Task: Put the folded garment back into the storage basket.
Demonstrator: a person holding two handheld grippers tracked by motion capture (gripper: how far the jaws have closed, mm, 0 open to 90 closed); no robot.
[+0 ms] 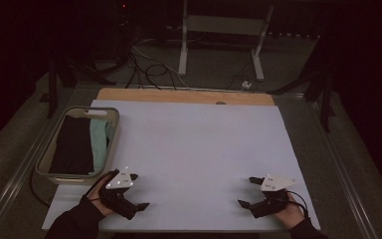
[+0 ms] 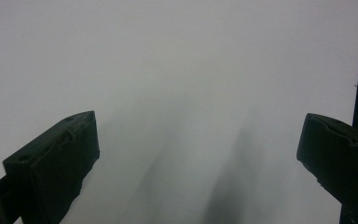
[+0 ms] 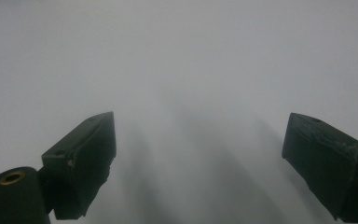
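White tabletop [image 1: 194,149], dim room, dark floor beyond: we are cataloguing from the near edge outward.

Item one: we are holding the left gripper [image 1: 140,191] low over the near left part of the surface, the hand [image 1: 99,196] wrapping it from behind, the forearm coming in from the bottom edge, the tips aiming toward the middle. Its jaws are standing spread wide with bare white surface between them, as the left gripper view [image 2: 196,154] is confirming.

Item two: we are holding the right gripper [image 1: 248,191] at the near right, well apart from the left, the tips pointing inward toward it. Its jaws are likewise gaping with nothing in them; the right gripper view [image 3: 198,154] is showing plain tabletop in the gap.

Item three: a grey basket [image 1: 47,172] is sitting at the table's left edge, just beyond the left gripper. Inside we are seeing a black garment [image 1: 72,144] lying beside a pale green garment [image 1: 98,139].

Item four: a wooden strip [image 1: 179,95] is lining the far edge.
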